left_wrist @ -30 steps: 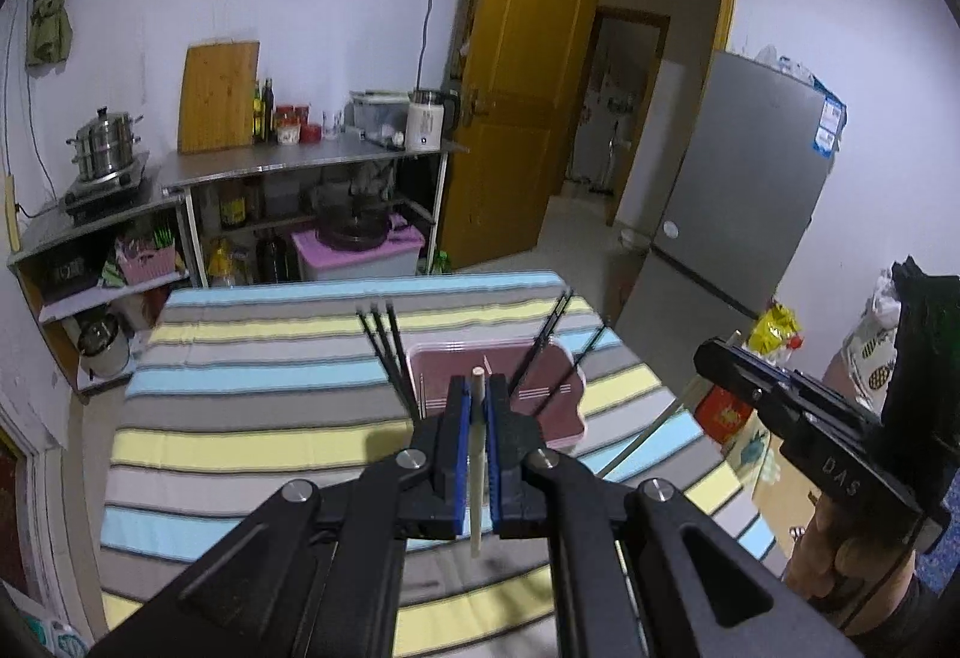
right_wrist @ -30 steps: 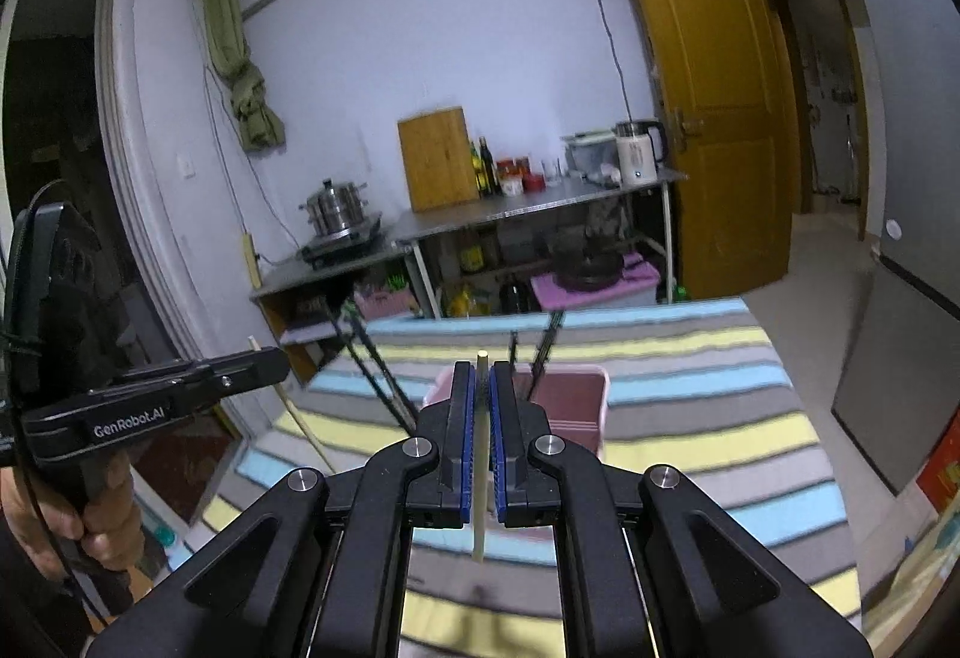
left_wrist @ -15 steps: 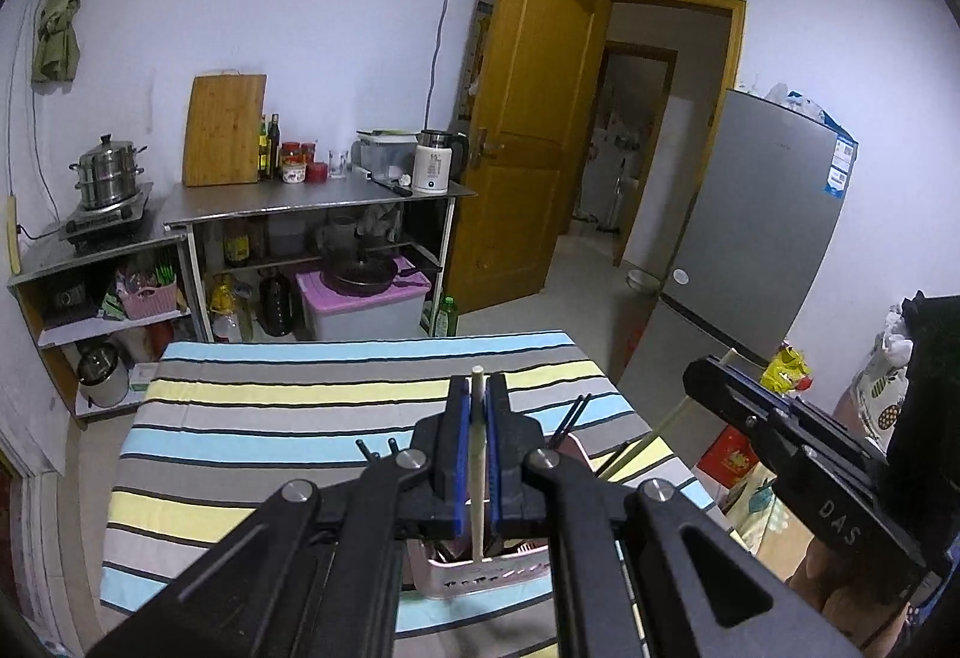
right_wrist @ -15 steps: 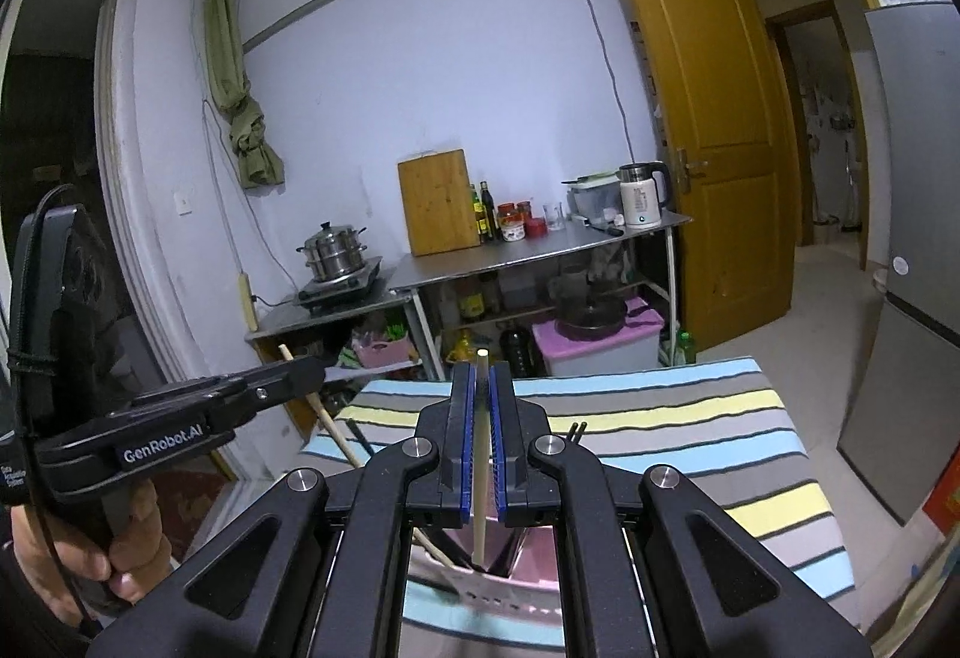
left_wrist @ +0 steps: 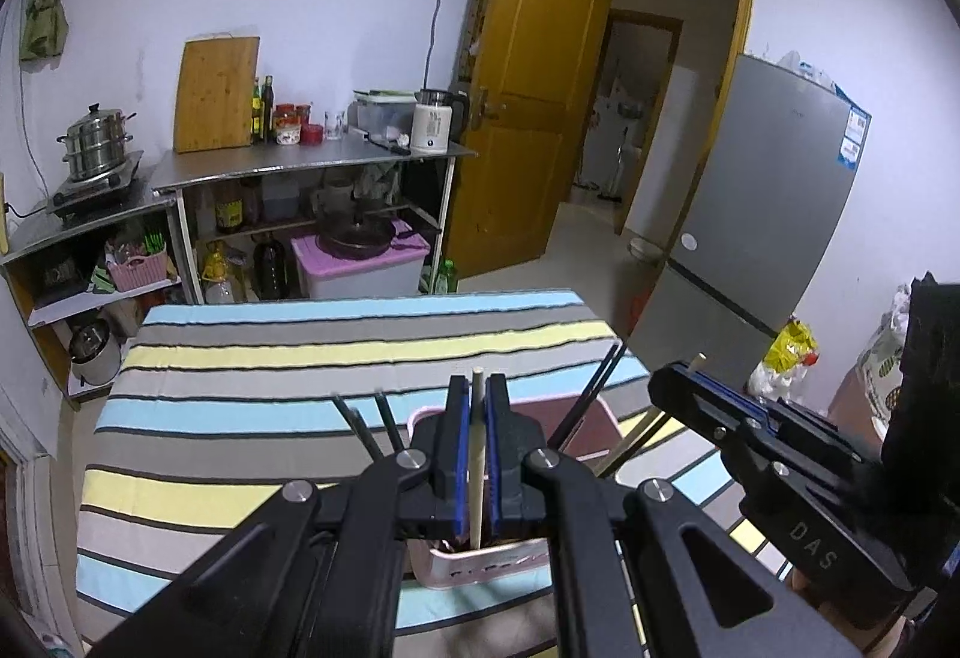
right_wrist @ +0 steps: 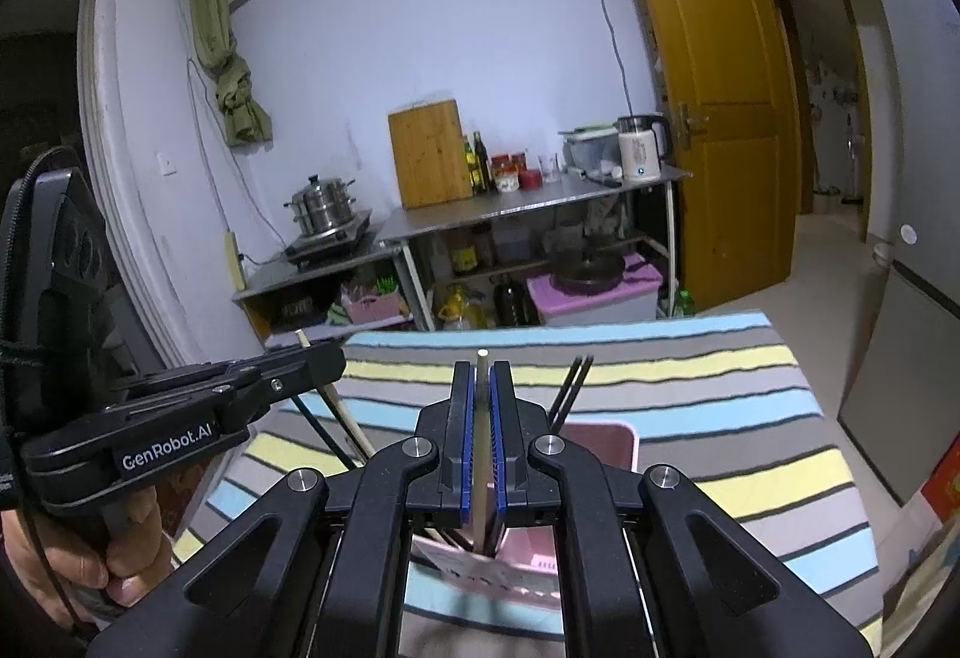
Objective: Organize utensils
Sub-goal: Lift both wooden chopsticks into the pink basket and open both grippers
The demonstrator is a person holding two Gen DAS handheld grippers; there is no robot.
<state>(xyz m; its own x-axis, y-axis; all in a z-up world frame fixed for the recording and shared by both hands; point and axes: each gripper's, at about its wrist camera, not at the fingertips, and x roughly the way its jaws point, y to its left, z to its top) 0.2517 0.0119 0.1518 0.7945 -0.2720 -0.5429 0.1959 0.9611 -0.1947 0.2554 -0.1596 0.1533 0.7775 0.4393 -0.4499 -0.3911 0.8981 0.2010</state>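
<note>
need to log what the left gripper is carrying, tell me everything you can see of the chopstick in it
The pale chopstick is a slim, round, light wooden-looking stick with a blunt top end. It stands nearly upright, pinched between the blue pads of the left gripper, which is shut on it. Its top pokes just above the fingertips; its lower end drops below the jaws over the near rim of the pink container on the striped tablecloth. Whether its tip touches anything inside cannot be seen.

Basket (left_wrist: 591,421) sits on the striped counter (left_wrist: 300,358), near its front edge. Dark chopsticks (left_wrist: 591,388) stand in the basket, leaning outward left and right. Left tool (left_wrist: 474,406) and right tool (right_wrist: 482,394) side by side above the basket. Steel shelf (left_wrist: 312,166) behind the counter; door (left_wrist: 528,87) right of it.
</note>
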